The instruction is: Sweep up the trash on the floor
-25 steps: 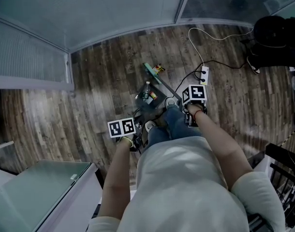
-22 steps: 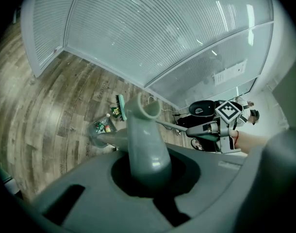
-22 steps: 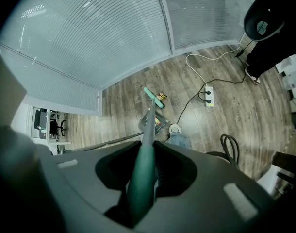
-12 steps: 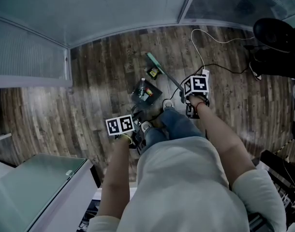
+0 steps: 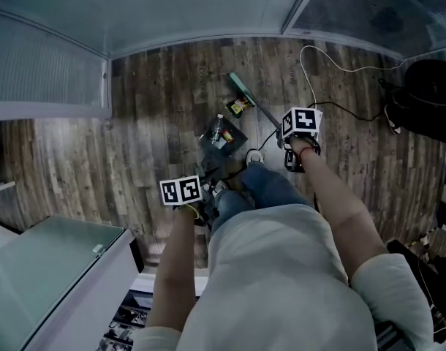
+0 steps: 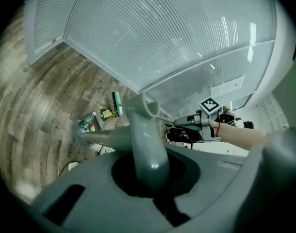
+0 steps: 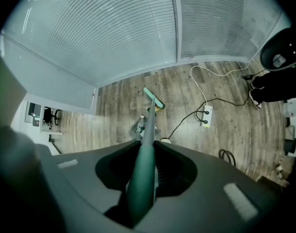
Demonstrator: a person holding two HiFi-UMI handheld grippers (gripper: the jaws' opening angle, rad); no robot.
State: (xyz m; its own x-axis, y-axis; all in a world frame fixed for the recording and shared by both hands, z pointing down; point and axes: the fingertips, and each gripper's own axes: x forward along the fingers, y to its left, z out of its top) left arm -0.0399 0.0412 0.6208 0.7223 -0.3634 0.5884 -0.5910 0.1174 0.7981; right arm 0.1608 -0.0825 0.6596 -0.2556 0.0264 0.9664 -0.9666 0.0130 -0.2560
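A teal broom head (image 5: pixel 241 86) rests on the wooden floor, and its long handle (image 7: pixel 144 169) runs back into my right gripper (image 5: pixel 289 143), which is shut on it. A yellow wrapper (image 5: pixel 239 106) lies just on the near side of the broom head. Nearer to me sits the grey dustpan (image 5: pixel 221 136), holding a plastic bottle (image 6: pixel 88 121) and small bits of trash. Its upright grey handle (image 6: pixel 144 144) is clamped in my left gripper (image 5: pixel 201 209). In the left gripper view the broom head (image 6: pixel 117 102) and the wrapper (image 6: pixel 106 113) lie just beyond the dustpan (image 6: pixel 80 134).
A white power strip (image 7: pixel 206 115) with cables (image 5: pixel 311 64) lies on the floor to the right of the broom. Blinds-covered glass walls (image 5: pixel 172 13) close off the far side. A black chair base (image 5: pixel 431 93) stands far right, a glass-topped cabinet (image 5: pixel 55 269) near left.
My right gripper has moved away from me, carrying the broom head farther out past the wrapper. The left gripper and the dustpan have hardly moved.
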